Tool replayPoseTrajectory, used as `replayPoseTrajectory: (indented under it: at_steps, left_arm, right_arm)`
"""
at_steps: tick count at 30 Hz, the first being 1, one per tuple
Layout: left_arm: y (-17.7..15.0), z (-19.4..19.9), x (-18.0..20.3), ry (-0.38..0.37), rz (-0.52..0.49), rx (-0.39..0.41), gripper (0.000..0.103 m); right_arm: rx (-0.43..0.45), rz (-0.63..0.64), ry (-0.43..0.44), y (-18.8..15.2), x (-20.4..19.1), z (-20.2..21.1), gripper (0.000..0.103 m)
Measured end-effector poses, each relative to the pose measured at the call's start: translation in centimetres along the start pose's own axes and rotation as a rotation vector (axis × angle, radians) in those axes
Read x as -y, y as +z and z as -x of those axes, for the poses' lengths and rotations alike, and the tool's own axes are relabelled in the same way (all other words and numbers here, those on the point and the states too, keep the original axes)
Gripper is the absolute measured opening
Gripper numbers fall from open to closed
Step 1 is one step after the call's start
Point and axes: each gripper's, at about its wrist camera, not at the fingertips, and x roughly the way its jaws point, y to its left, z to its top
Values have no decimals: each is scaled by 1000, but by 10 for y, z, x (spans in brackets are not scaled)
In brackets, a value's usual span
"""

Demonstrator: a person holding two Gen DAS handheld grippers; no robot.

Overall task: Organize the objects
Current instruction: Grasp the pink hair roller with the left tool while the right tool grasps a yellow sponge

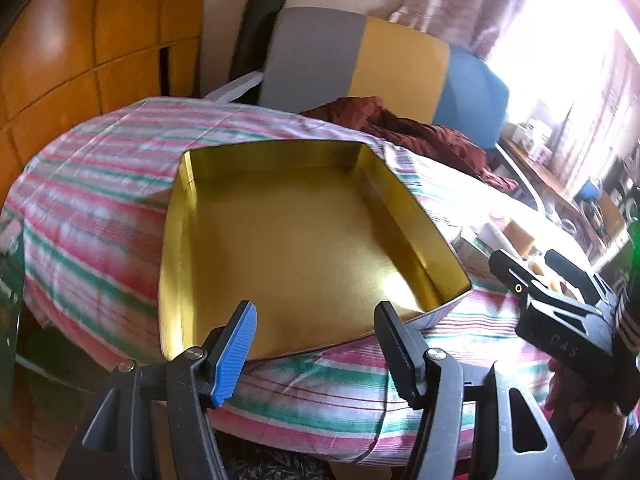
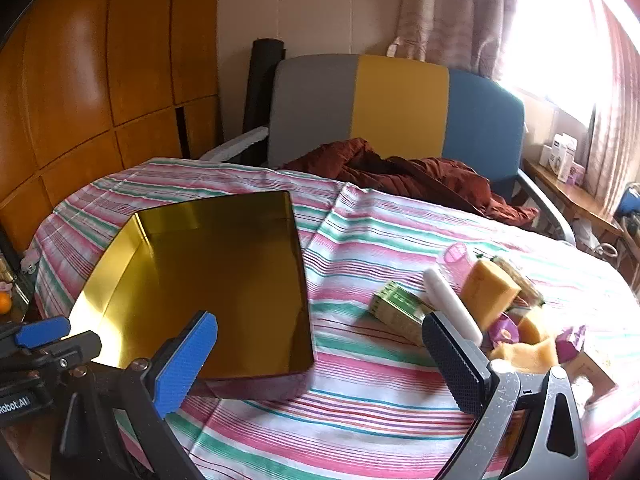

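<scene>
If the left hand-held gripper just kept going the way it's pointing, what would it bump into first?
Probably the gold tin box: the open left hand-held gripper aims down over its near rim, so it would likely meet the box's empty floor first. Depth is hard to judge in this fisheye view.

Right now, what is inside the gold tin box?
Nothing shows inside the gold tin box: its shiny floor is bare. The left tool covers only the near rim.

1. A chair (image 2: 396,108) with a backrest in grey, yellow and blue panels stands behind the bench.
2. A crumpled dark red cloth (image 2: 404,176) lies on its seat.
3. Orange-brown wooden cabinet doors (image 2: 100,80) fill the left.
4. Pale patterned curtains (image 2: 448,8) hang beside a bright window (image 2: 560,32).
</scene>
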Motion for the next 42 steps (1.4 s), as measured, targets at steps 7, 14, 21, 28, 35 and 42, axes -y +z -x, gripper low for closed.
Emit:
replayPoseTrajectory:
  at_steps: [7, 14, 21, 28, 35, 42]
  left_arm:
    - [9, -13, 31, -67, -99, -64, 72]
    - [19, -24, 69, -132, -185, -99, 72]
    - [55, -42, 114, -176, -286, -88, 71]
    - [95, -76, 168, -245, -366, -102, 70]
    - [127, -129, 210, -339, -380, -199, 58]
    - [144, -176, 232, -388, -334, -295, 59]
  right_arm:
    - [-9, -69, -80, -5, 52, 10, 103]
    - [-17, -170, -213, -10, 130, 29, 103]
    - [-33, -218, -263, -6, 176, 33, 103]
    - [-101, -206, -184, 3, 190, 14, 103]
    - [-187, -154, -86, 20, 194, -19, 103]
    - [-254, -144, -5, 33, 200, -63, 103]
